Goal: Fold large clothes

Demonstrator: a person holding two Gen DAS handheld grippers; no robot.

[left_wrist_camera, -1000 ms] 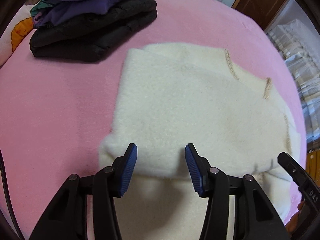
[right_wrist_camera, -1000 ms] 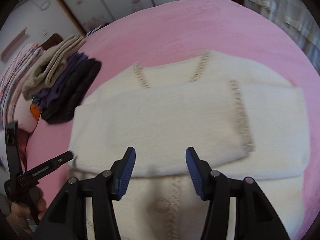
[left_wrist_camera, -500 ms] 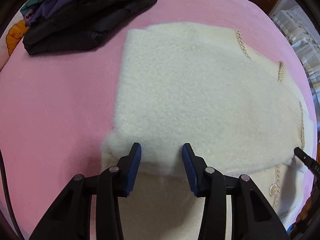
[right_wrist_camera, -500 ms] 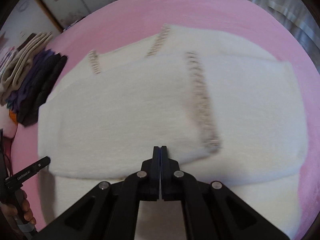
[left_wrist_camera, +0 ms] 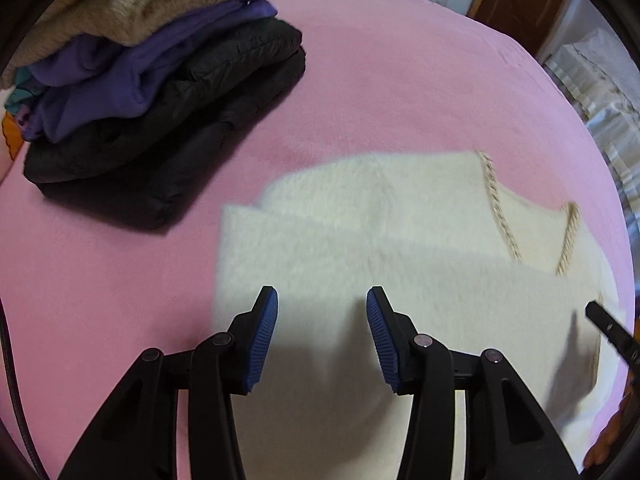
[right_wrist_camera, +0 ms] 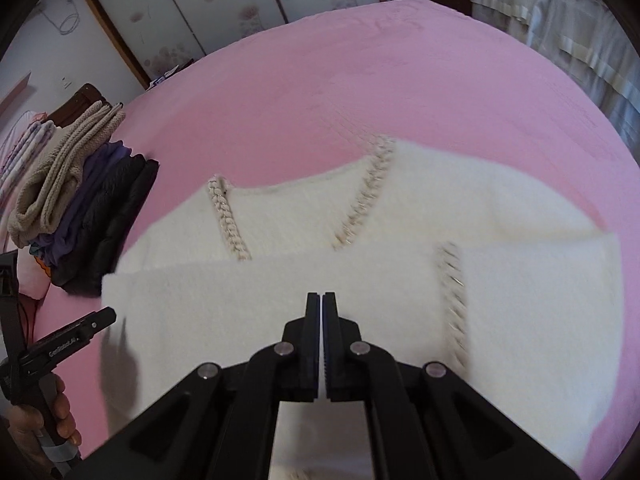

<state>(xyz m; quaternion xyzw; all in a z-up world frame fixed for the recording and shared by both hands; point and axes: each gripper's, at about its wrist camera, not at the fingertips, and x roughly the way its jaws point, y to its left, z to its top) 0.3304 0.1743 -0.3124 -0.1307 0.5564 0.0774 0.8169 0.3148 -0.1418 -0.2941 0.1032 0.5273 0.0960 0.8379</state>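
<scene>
Right wrist, white cardigan [right_wrist_camera: 520, 300] edges blurred

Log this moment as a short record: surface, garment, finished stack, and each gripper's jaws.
surface: pink bedspread
garment: cream fleece cardigan, partly folded, braid trim showing
stack: folded clothes, beige on top, then purple, black at the bottom, apart from the cardigan
left gripper: jaws apart over the cardigan's fold, nothing pinched
right gripper: jaws shut; a sliver of cream shows between them, grip unclear

I see a cream cardigan [right_wrist_camera: 400, 280] with beige braid trim on a pink bedspread [right_wrist_camera: 400, 80]; at ten o'clock, a stack [left_wrist_camera: 152, 80] of tan, purple, black.
</scene>
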